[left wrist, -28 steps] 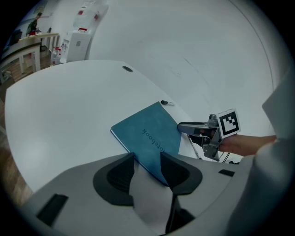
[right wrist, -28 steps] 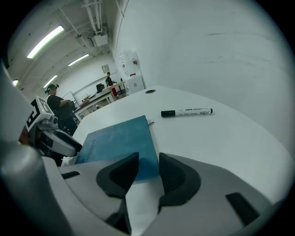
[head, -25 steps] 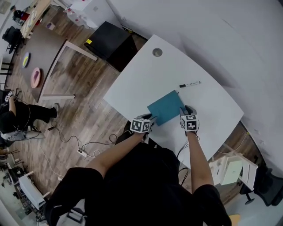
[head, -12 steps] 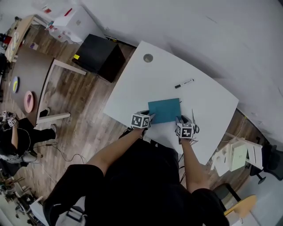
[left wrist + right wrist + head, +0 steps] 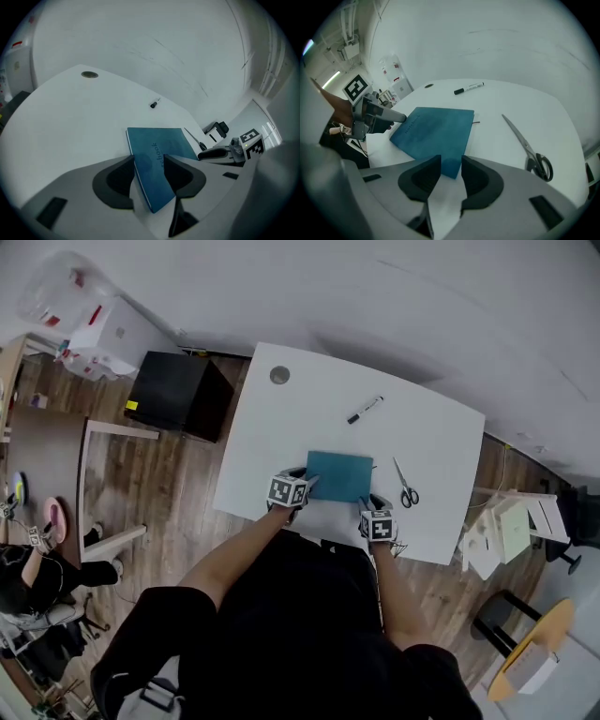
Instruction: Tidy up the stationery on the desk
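The teal notebook (image 5: pixel 339 474) lies flat on the white desk (image 5: pixel 422 437) close to its near edge; its long axis runs left to right, roughly along that edge, and one short end points toward each gripper; the printed word on the cover runs along the short end on the person's left. The left gripper (image 5: pixel 298 486) has its jaws clenched on the notebook's near left corner, the corner filling the gap between them in the left gripper view; the right gripper (image 5: pixel 368 507) grasps the near right corner in the same way, its jaws drawn in close on either side of the cover. A pair of scissors (image 5: pixel 405 485) lies just right of the notebook without touching it; its dark handles are toward the person and its blades point away. Farther back a marker (image 5: pixel 365 410) lies well apart from the notebook, set diagonally, with its dark cap end toward the near left. A round grommet (image 5: pixel 279 376) sits near the desk's far left corner.
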Motion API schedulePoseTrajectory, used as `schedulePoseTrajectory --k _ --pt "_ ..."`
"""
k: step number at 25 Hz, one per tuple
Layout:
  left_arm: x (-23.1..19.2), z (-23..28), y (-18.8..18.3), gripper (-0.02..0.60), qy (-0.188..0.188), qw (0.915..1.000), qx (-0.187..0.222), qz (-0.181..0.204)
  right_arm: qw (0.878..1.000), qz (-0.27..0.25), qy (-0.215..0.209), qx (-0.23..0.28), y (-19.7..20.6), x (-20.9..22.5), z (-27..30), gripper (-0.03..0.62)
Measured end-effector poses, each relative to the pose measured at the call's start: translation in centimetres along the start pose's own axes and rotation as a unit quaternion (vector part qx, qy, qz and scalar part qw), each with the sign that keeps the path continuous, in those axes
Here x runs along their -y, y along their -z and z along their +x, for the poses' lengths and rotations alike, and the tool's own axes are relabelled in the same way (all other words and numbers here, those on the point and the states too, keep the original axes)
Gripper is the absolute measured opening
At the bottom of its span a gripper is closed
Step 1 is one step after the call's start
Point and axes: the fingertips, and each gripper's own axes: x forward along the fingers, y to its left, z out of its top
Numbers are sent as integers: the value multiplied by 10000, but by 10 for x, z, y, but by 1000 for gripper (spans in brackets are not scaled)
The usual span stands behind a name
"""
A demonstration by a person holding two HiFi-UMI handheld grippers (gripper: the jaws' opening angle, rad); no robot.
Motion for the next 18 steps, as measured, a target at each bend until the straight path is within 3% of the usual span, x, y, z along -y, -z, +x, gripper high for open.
schedulePoseTrajectory --k 5,11,15,18 --pt "0 -3 12 187 29 9989 -5 469 9977 508 160 424 -22 19 -6 144" --pt "13 -15 36 187 177 9994 -255 140 9983 564 31 153 -15 13 10 144" --pt "18 -15 47 187 229 9976 -546 352 9984 527 178 92 -12 7 10 144" --pt "9 -16 44 187 122 9981 -487 361 9985 526 156 -2 -6 -3 10 144"
